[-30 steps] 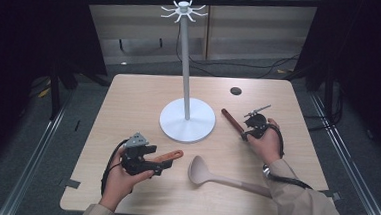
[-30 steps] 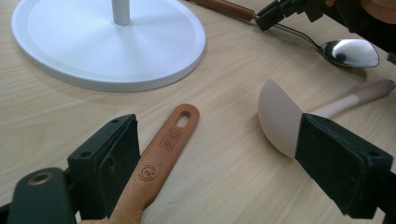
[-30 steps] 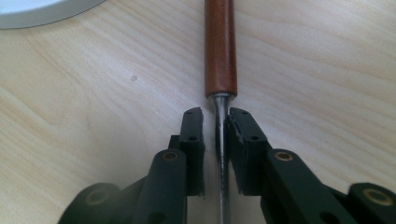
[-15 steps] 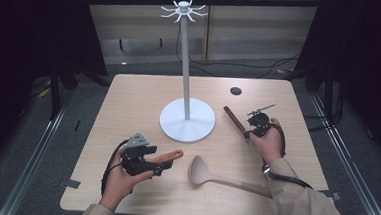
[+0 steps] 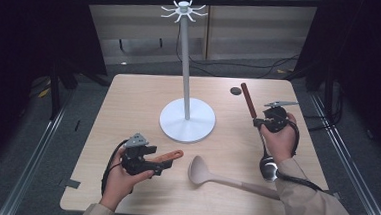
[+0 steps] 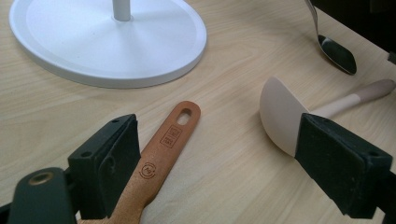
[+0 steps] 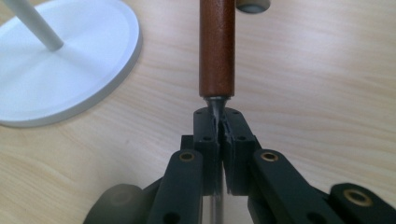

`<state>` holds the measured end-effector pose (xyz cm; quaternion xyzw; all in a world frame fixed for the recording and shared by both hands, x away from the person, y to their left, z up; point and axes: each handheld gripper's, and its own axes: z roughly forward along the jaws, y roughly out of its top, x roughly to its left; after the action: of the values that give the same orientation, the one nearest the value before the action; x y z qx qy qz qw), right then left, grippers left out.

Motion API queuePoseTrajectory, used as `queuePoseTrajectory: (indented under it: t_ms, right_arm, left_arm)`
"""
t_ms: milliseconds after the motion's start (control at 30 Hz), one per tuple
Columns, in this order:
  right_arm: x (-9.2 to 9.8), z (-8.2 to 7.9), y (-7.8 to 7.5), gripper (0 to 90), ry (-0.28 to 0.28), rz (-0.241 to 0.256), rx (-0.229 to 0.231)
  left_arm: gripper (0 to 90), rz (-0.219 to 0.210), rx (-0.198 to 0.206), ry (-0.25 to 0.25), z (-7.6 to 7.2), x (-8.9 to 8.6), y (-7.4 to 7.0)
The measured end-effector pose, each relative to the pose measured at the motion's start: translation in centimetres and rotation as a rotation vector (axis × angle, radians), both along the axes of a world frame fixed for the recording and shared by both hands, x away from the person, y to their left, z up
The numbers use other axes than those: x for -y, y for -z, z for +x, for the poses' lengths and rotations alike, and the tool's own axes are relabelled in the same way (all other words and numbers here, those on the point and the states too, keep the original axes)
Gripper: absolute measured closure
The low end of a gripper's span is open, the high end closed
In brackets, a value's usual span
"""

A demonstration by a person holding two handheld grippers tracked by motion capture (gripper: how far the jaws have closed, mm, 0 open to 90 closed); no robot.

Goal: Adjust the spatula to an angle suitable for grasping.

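The right tongs (image 5: 260, 123) are closed on the metal shank of the spoon (image 5: 266, 165), just below its brown wooden handle (image 7: 217, 46); in the right gripper view the two pads meet around the thin steel with no gap. Compared with the frames a second earlier, the right hand has swung the handle from a low diagonal toward the stand to a steeper line pointing away across the table (image 5: 139, 99), and the spoon bowl now shows near the person's right wrist. This suggests the spoon is already picked up and is being reoriented, probably for hanging on the hooks (image 5: 184, 10) at the top of the white utensil stand (image 5: 186, 120). The left tongs (image 5: 156, 166) are wide open, with the orange spatula handle (image 6: 161, 154) lying flat on the table between the jaws, closer to the left jaw, not gripped. The left hand has barely moved over the same interval. The beige ladle (image 5: 202, 171) lies on the table between the two hands, untouched. A small dark disc (image 5: 235, 90) sits near the far edge beside the handle tip. Judged next requirement: raise the spoon handle to hook height.
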<state>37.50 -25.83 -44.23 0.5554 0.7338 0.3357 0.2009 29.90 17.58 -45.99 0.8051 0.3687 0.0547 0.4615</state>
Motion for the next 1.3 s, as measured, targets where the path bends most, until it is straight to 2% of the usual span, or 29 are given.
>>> queuePoseTrajectory:
  t_ms: [100, 333, 567, 600, 700, 767, 900, 1000, 1100, 1167, 1300]
  right_arm:
    - [0.4, -0.5, -0.7, 86.1, 0.009, 0.009, 0.056]
    - [1.0, -1.9, -2.2, 86.2, 0.023, 0.080, 0.152]
    - [1.6, -3.4, -3.6, 86.2, 0.036, 0.147, 0.258]
    - [1.7, -3.6, -3.7, 86.2, 0.039, 0.151, 0.269]
    - [1.8, -4.2, -4.3, 86.2, 0.040, 0.205, 0.294]
    - [1.7, -4.5, -4.7, 86.2, 0.037, 0.226, 0.310]
    - [1.3, -5.0, -5.2, 86.2, 0.019, 0.258, 0.325]
    - [0.8, -5.3, -5.4, 86.1, 0.008, 0.272, 0.337]
    - [0.2, -5.6, -5.6, 86.1, -0.014, 0.299, 0.342]
    - [-0.4, -5.8, -5.8, 86.1, -0.036, 0.300, 0.340]
    - [-1.2, -6.0, -6.1, 86.1, -0.060, 0.304, 0.355]
  left_arm:
    - [13.7, 0.001, 0.003, -0.001, 0.0, 0.0, 0.0]
    - [13.7, 0.002, 0.010, -0.009, -0.1, 0.2, -0.1]
    - [13.7, -0.037, 0.023, -0.033, -0.1, 0.1, -0.7]
    - [13.7, -0.028, 0.028, -0.040, -0.1, 0.1, -0.9]
    - [13.7, -0.068, 0.033, -0.045, -0.1, 0.5, -1.2]
    - [13.7, -0.089, 0.038, -0.038, 0.0, 0.8, -1.5]
    - [17.6, -0.160, 0.038, -0.021, -0.1, 1.8, -2.2]
    - [24.6, -0.205, 0.025, 0.012, 0.0, 2.7, -2.6]
    - [27.2, -0.240, 0.041, 0.047, 0.1, 3.8, -2.8]
    - [29.9, -0.255, 0.042, 0.065, 0.2, 4.6, -3.1]
    - [35.2, -0.295, 0.017, 0.067, 0.5, 6.2, -4.1]
